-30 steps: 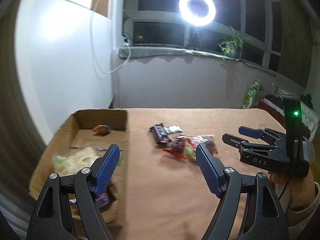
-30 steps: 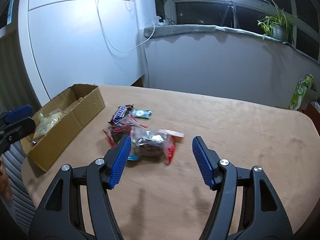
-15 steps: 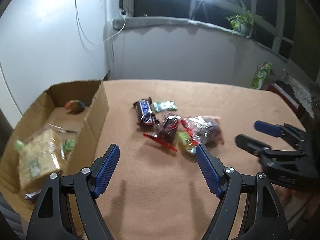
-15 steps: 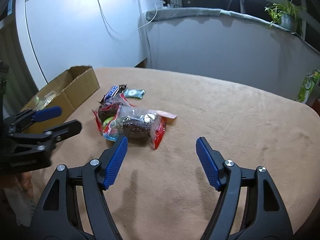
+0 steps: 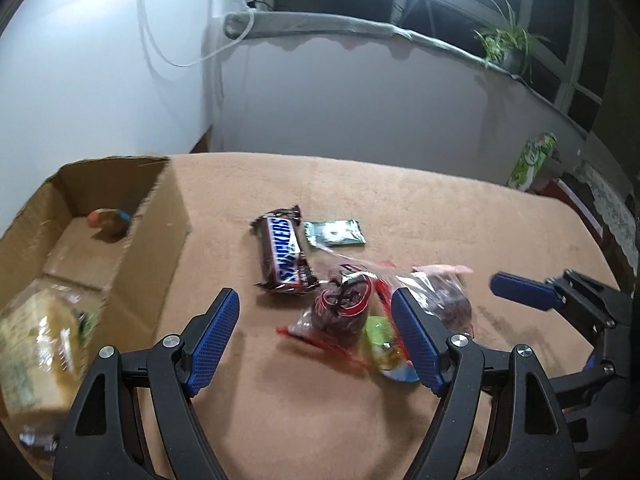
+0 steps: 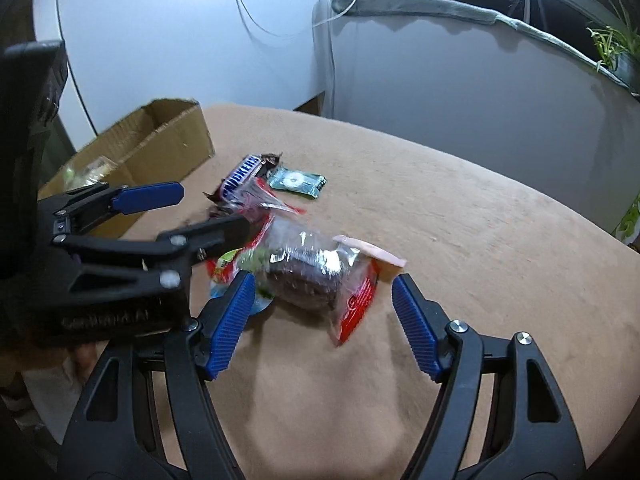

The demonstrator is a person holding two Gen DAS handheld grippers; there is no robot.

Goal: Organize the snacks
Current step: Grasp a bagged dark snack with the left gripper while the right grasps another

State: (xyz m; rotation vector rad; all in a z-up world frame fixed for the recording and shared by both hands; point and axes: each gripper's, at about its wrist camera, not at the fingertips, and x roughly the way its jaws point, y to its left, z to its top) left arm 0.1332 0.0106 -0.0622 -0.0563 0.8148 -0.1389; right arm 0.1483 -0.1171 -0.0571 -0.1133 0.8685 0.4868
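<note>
Tan cloth covers the table, lit by a ring lamp at a dark window; the loose snacks sit in one cluster near its middle. Centre of the cluster: a clear-wrapped dark cake with red end seals, lying just ahead of the right gripper; its jaws have just been closing slightly, yet they stand apart on either side of the cake and the pads do not press it, so nothing is grasped. Judgement: this gripper is lined up with the cake because it is the nearest and bulkiest item.

Outward from there: a second red-trimmed packet and a green-yellow sachet overlap the cake's wrapper; a Snickers bar lies just behind them, with a small dark-green packet beside its far end. The left gripper hovers over the near edge of the cluster, jaws released and empty; its right pad hides part of the sachet. Both grippers converge on the same pile, so interference between them is a risk.

Further left, the cardboard box stands open, near the bar but apart from it; it already holds a pale bagged snack and a small round item, which suggests it is the destination. Sorting is judged partly done; five items remain outside.
</note>
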